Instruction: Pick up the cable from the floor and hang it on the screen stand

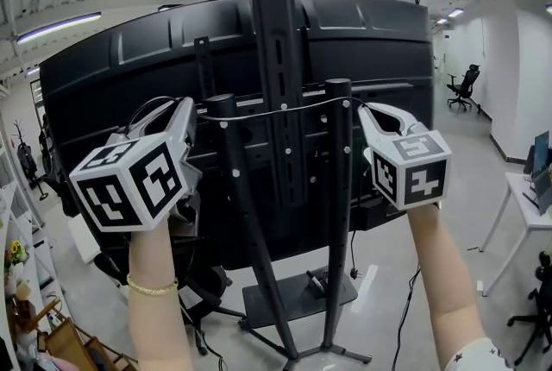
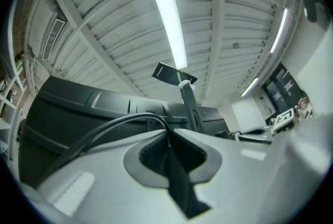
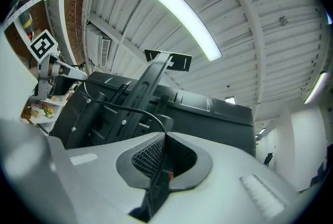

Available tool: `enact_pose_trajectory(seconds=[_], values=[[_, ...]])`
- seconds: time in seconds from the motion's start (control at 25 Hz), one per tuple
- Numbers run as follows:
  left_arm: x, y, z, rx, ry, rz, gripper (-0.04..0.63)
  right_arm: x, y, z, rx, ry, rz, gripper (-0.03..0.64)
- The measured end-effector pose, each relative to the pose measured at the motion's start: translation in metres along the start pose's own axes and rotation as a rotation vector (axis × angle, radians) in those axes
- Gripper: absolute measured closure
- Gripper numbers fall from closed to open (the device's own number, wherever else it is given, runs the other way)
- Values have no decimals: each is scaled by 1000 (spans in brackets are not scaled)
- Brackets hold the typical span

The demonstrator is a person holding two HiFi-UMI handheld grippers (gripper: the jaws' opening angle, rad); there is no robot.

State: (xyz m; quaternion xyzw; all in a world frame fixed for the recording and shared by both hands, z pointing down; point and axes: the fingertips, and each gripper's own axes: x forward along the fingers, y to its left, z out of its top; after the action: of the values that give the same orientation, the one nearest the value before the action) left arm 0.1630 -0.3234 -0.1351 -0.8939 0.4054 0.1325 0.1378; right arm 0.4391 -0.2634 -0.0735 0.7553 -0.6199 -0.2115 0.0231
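The thin black cable [image 1: 285, 110] is stretched nearly level between the two tools, high up at the back of the large black screen [image 1: 112, 76]. It crosses the near side of the black metal screen stand [image 1: 280, 59], passing the left round upright [image 1: 237, 188] and the right round upright [image 1: 338, 188] just below their tops. Whether it touches them cannot be told.

The left tool [image 1: 191, 109] is pinched narrow on the cable's left end. In the left gripper view the cable [image 2: 104, 129] curves in from the left and disappears into the closed slit of the left tool [image 2: 168, 132].

The right tool [image 1: 362, 110] is likewise clamped on the right end. In the right gripper view the cable [image 3: 130, 109] arcs down into the slit of the right tool [image 3: 165, 135].

A white desk [image 1: 517, 205] stands at the far right.
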Motion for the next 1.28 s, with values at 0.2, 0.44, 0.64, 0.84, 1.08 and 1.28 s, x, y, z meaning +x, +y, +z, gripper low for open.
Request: enact_pose_trajectory(seconds=[0.2,0.44,0.64,0.84,1.08,1.28], values=[[41,5,43,1,4,-9,565,34,-26,32,-39,19,-19,609],[72,15,51,29,26,21,556,68,-38,38,-86,60,-28,609],[81,24,23,30,89,49,548,80,-37,34,-139,74,-19,609],[80,23,-9,-3,184,40,527,84,-41,20,-152,102,9,609],[74,26,-18,-83,154,50,514,83,-34,-8,-153,124,45,609],[65,24,-19,-153,116,19,508,75,-30,-11,-125,83,46,607]])
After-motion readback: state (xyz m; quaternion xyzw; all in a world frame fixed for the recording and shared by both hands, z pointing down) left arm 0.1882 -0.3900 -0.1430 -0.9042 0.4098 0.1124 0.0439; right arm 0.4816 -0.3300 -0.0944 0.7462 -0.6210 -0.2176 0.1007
